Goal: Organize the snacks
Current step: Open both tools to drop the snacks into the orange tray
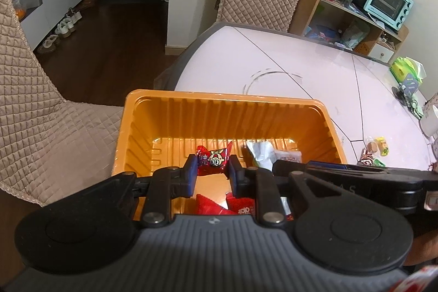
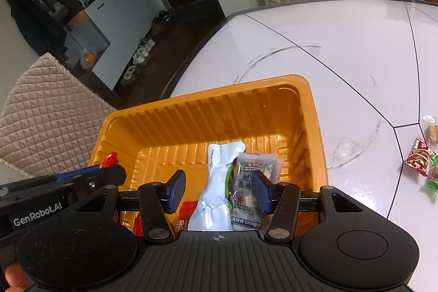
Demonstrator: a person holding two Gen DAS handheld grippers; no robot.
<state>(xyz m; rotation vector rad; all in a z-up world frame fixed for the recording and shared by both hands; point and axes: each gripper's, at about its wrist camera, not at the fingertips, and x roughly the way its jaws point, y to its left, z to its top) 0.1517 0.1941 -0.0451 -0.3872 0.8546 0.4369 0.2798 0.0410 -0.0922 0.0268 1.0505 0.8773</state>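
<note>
White worktop (image 2: pixel 342 51) is carrying my orange tray (image 1: pixel 219 106); I'm holding a red candy (image 1: pixel 213 159) in my left jaws over it, right jaws apart, empty. Next: release.

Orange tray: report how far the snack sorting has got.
Done: the orange tray already holds a white pouch, a clear-wrapped snack and red packets. In hand: the left gripper pinches a red candy over it; the right gripper is open. Left: wrapped snacks on the table.
</note>
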